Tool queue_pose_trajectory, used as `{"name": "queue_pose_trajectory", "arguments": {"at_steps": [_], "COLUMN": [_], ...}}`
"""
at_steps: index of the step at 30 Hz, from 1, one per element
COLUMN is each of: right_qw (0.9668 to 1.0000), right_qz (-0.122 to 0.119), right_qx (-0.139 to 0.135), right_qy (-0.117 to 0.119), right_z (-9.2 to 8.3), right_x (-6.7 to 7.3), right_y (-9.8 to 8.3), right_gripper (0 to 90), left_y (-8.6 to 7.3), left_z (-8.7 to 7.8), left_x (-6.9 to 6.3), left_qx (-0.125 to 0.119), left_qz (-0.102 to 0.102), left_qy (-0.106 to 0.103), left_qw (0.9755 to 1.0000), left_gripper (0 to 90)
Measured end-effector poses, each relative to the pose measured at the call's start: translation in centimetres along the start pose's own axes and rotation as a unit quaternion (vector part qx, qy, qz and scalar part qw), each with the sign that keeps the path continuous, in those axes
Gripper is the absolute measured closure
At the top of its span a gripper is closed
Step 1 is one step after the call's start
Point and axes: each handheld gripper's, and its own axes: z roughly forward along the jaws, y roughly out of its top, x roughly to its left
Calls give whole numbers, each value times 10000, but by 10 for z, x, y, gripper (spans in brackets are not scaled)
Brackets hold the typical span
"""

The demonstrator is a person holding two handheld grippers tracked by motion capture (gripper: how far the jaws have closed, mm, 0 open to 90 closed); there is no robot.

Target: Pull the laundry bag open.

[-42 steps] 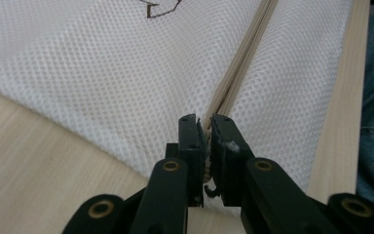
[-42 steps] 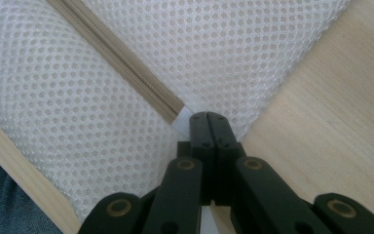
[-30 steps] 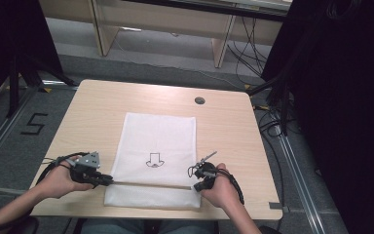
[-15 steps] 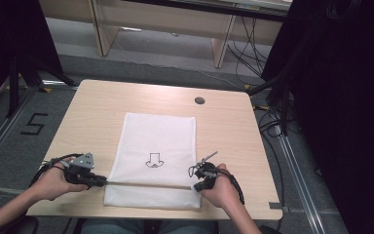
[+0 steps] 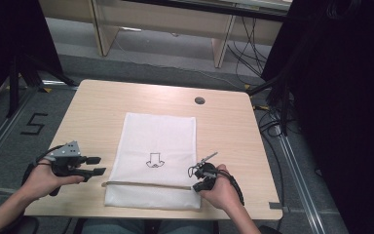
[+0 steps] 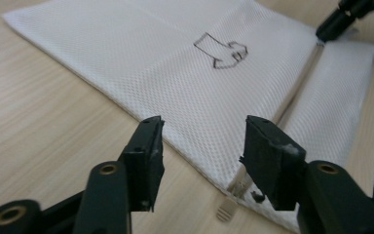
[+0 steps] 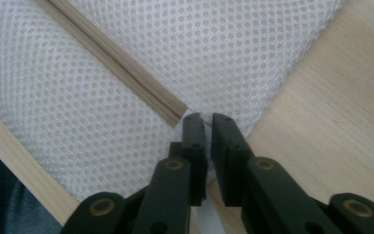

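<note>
- The mesh bag (image 5: 158, 141) lies flat on the worktop (image 5: 97, 112), its near end towards me. The zipper (image 5: 146, 184) crosses that near end from left to right.
- I judge the zipper run is finished and the step in hand is letting go cleanly. I would back each tool straight off along its own line, low and slow, so nothing snags the mesh or drags the bag askew.
- On the left I would watch the pull tab (image 6: 225, 213), which lies at the bag's near-left edge just ahead of my tool. Any sideways swing could catch it and reopen the zipper.
- Left gripper (image 5: 97, 165): the jaws have just been opening and now stand wide apart. They are released, with nothing between them, just off the bag's left edge.
- Right gripper (image 7: 207, 119): the jaws have just been opening too, and now show only a narrow slit. They sit at the zipper's right end with their tips on the mesh, and the pads no longer seem to press on it.
- Farther up, the printed mark (image 5: 154, 161) and the far half of the bag lie smooth.
</note>
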Motion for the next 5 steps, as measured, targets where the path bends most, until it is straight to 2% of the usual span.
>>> {"name": "queue_pose_trajectory", "arguments": {"at_steps": [1,2,4,5], "right_qw": [9999,9998,9999,9999], "right_qz": [71,124,71,73], "right_qx": [-17,-54,-81,-61], "right_qy": [74,134,44,71], "right_z": [0,0,0,0], "right_x": [0,1,4,5], "right_y": [0,-1,-1,0], "right_gripper": [744,698,640,616], "left_y": [0,0,-2,-3], "left_z": [0,-1,-1,-1], "left_x": [1,3,6,7], "left_qx": [-38,-12,3,34], "left_qz": [-131,-139,-162,-109], "left_qy": [81,100,112,137], "left_qw": [9999,9999,9998,9998], "left_gripper": [431,413,383,365]}}
